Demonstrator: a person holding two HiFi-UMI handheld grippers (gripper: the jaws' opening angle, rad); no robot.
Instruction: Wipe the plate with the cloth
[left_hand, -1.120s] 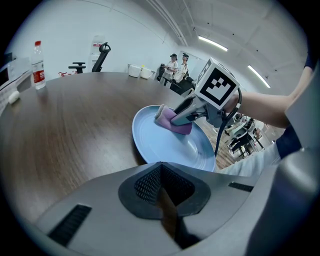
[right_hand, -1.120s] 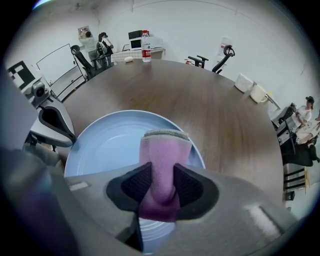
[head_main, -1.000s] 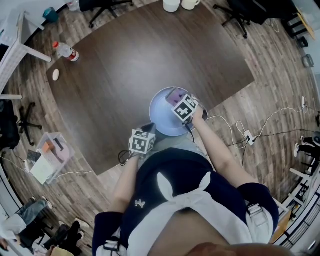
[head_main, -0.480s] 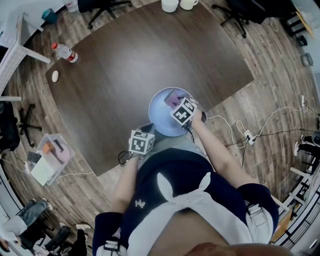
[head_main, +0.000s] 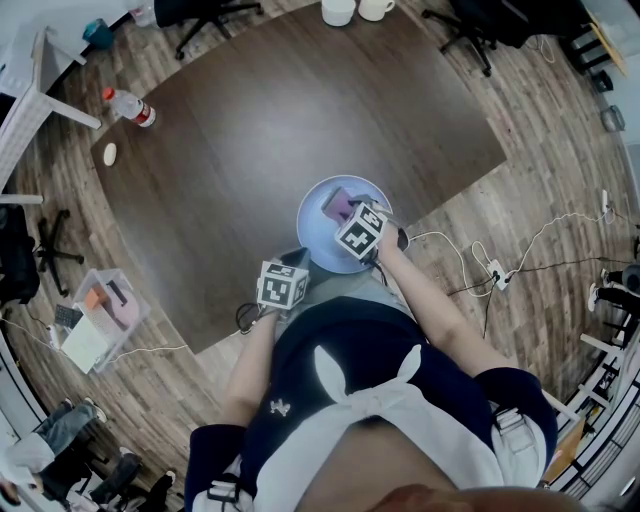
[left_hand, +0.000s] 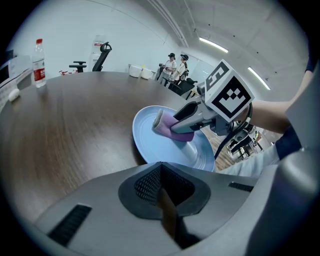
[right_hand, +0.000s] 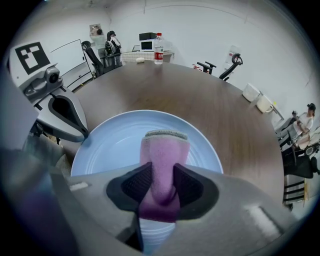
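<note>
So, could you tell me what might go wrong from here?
The round light-blue plate lies at the near edge of the dark brown wooden table, and the left gripper is shut on nothing beside it, so a wiping push could slide the plate off. The right gripper pinches the folded pink cloth at one end only; it might drag loose.

Head view looks steeply down at the dark wooden bench (head_main: 250, 150); both low, close gripper views share the pale-blue plate (left_hand: 150, 140).
</note>
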